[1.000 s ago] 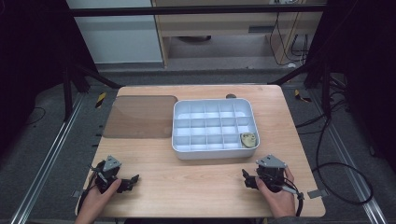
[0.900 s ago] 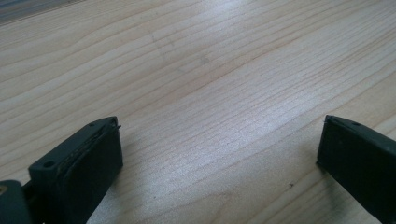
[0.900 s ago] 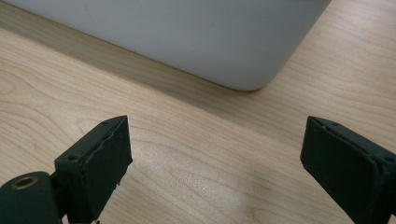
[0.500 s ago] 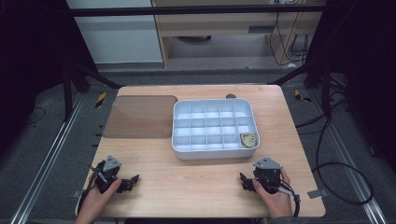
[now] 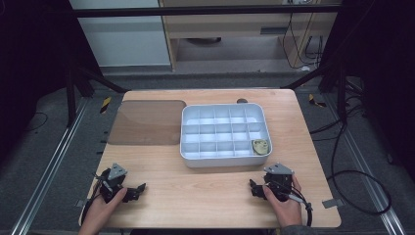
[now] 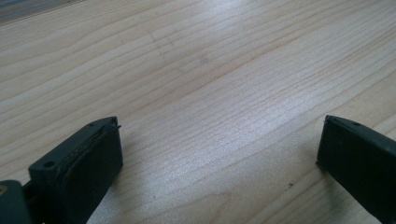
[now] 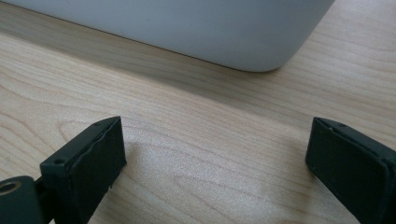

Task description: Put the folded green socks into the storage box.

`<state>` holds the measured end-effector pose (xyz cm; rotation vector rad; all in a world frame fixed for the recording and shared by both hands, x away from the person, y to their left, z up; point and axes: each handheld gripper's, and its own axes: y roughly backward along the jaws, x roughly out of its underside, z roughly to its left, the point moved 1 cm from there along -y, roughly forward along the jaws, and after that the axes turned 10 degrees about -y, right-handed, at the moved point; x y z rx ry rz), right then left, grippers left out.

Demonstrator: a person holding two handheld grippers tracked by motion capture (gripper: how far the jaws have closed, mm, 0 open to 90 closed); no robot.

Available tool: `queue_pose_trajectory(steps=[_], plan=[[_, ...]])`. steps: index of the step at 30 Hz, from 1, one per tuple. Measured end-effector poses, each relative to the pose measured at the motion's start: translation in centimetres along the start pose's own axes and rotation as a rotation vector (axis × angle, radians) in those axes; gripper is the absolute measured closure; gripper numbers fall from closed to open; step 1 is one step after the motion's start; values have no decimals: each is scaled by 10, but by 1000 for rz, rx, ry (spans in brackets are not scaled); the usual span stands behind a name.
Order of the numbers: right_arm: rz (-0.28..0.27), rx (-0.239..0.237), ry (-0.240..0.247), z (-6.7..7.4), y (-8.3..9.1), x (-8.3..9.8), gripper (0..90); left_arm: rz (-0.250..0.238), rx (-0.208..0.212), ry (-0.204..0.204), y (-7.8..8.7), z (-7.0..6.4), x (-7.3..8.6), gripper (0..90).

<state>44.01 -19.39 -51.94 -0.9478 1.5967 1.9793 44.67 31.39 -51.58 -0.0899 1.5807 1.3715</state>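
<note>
A white compartment tray (image 5: 185,132) sits in the middle of the wooden table. One small yellowish round object (image 5: 260,146) lies in its near right compartment. My left gripper (image 5: 138,192) rests at the near left of the table, held by a hand, jaws wide open over bare wood (image 6: 219,126). Near the front right, my right gripper (image 5: 254,188) is also held by a hand. It stands open with nothing between its fingers (image 7: 217,123), just short of the tray's rounded near corner (image 7: 252,51).
A brown translucent mat (image 5: 147,122) lies left of the tray, at the table's left edge. A small dark object (image 5: 241,101) sits behind the tray near the far edge. Bare wood runs along the front between the two grippers.
The right gripper has shifted slightly to the left. The left gripper has stayed put.
</note>
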Motion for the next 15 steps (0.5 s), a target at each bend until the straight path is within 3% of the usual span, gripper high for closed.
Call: queue_pose_trajectory(steps=[3,15], plan=[[12,-6,-24,-1,-1,0,37,0,0,0,0,0,0,0],[21,5,-23,0,-5,-3,2,0,0,0,-1,0,-1,0]])
